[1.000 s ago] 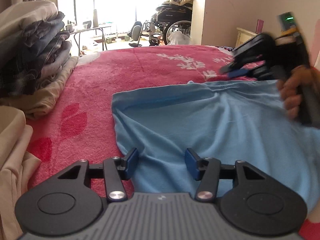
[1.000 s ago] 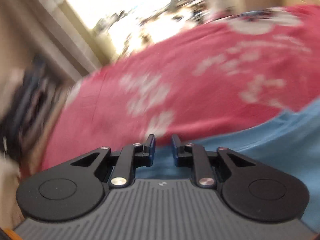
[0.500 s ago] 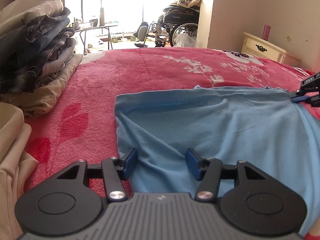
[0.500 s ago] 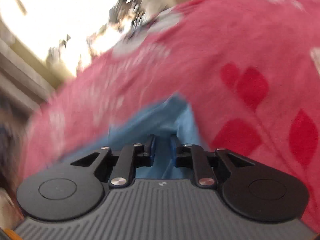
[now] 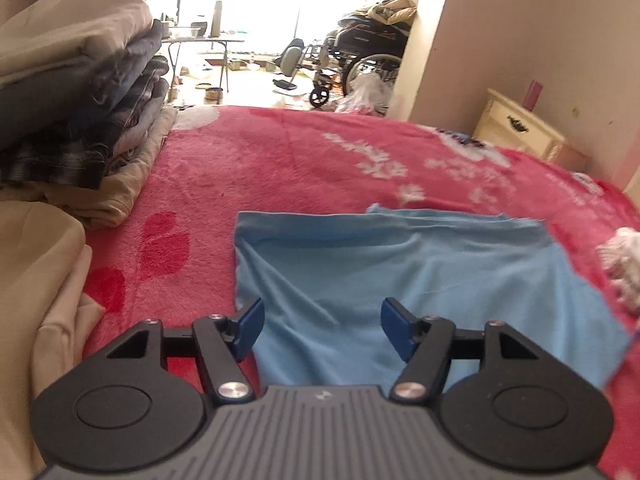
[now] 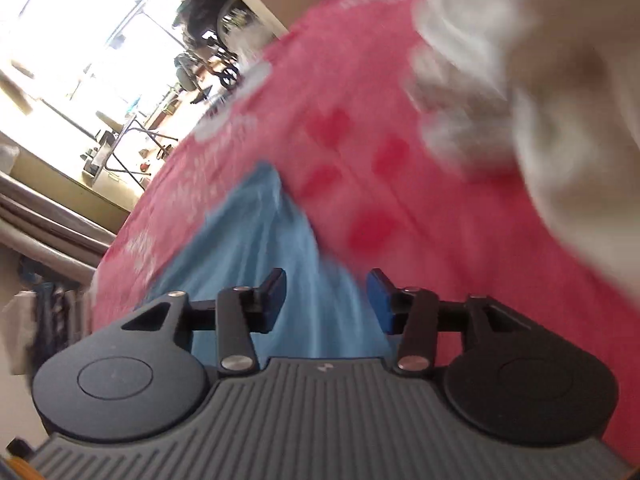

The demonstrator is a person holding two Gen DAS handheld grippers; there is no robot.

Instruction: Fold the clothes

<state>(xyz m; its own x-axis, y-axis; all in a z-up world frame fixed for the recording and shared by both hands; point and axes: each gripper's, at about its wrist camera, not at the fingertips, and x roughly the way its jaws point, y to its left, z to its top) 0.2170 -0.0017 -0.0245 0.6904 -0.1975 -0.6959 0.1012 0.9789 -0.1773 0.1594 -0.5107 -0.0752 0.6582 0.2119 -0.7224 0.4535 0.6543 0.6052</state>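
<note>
A light blue garment (image 5: 400,276) lies folded flat on the red floral blanket (image 5: 280,160). My left gripper (image 5: 322,330) hovers open just above the garment's near left corner, nothing between its blue pads. In the right wrist view, which is tilted and blurred, the same blue garment (image 6: 248,248) runs under my right gripper (image 6: 326,300), which is open and holds nothing. A blurred whitish cloth (image 6: 540,92) fills the upper right of that view; it also shows at the right edge as a white cloth (image 5: 622,264).
A tall stack of folded clothes (image 5: 76,120) stands on the bed at the left, with beige fabric (image 5: 36,300) in front of it. A cream nightstand (image 5: 520,128) is by the wall at the right. A wheelchair (image 5: 360,64) and folding table (image 5: 200,44) stand beyond the bed.
My right gripper opened and let go of the blue garment's edge, then swung away to the right, out of the left view. The garment now lies flat. My left gripper stayed open.
</note>
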